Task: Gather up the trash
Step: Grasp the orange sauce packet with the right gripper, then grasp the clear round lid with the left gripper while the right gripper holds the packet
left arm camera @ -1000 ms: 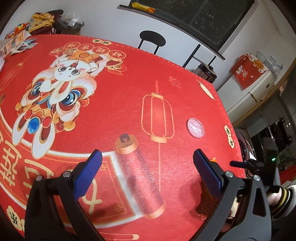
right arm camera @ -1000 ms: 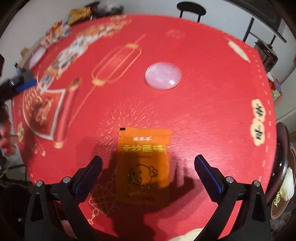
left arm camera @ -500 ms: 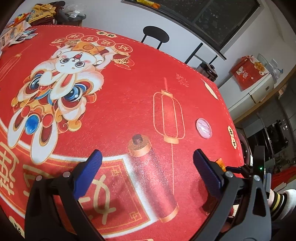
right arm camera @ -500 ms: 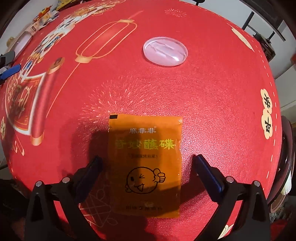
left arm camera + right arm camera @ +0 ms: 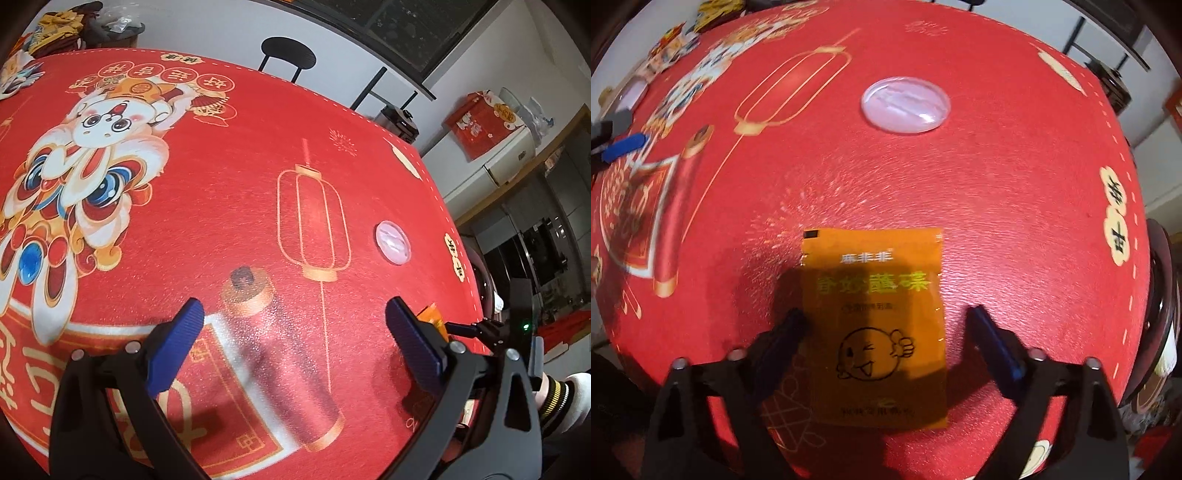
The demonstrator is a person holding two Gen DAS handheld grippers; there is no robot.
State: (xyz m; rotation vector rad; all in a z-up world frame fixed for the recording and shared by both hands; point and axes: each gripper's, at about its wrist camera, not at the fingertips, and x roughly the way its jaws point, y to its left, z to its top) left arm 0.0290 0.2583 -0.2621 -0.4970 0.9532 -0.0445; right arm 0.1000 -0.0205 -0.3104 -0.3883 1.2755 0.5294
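Lower now, my right hand-held gripper (image 5: 886,325) has just been closing, its jaws spread either side of the orange sachet (image 5: 873,325) lying flat on the red surface (image 5: 997,177), so I judge they may skid over the thin foil.

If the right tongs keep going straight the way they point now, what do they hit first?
Most likely the orange packet, which lies flat on the red tablecloth between the right tongs' two fingers. Their jaws have just been closing around it, and the gap left above it is hard to judge.
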